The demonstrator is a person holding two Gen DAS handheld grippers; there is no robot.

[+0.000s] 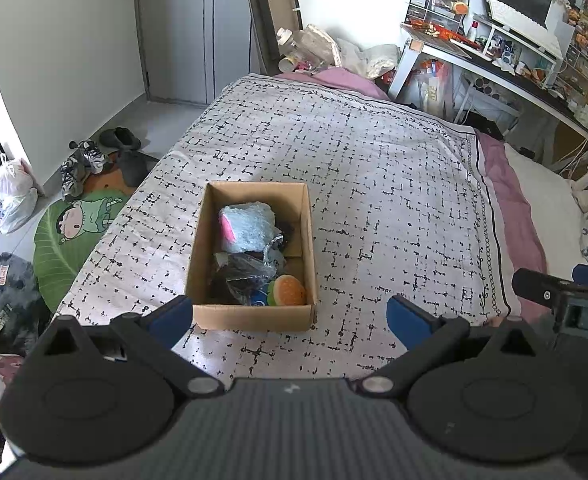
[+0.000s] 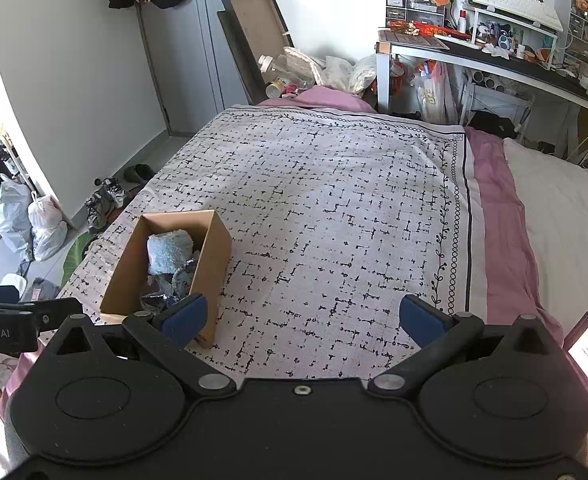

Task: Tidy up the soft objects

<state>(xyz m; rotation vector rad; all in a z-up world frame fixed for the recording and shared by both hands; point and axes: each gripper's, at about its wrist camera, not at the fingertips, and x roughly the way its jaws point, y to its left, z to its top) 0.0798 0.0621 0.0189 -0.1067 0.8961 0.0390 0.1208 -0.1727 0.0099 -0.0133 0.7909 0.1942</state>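
Here, left to right. Left tool (image 1: 289, 316): jaws spread wide, holding nothing, hovering above the near edge of the bed (image 1: 374, 168). Cardboard box (image 1: 249, 318) sits on the patterned bedspread, just ahead of the left tool's left finger. Inside the box: light blue fluffy towel (image 1: 249, 226) at the far end, dark crinkled bag (image 1: 241, 274) mid-box, burger-shaped plush (image 1: 287, 290) in the near right corner. Right tool (image 2: 304, 316): jaws also wide, nothing between them; the box lies to its left, beside its left finger.
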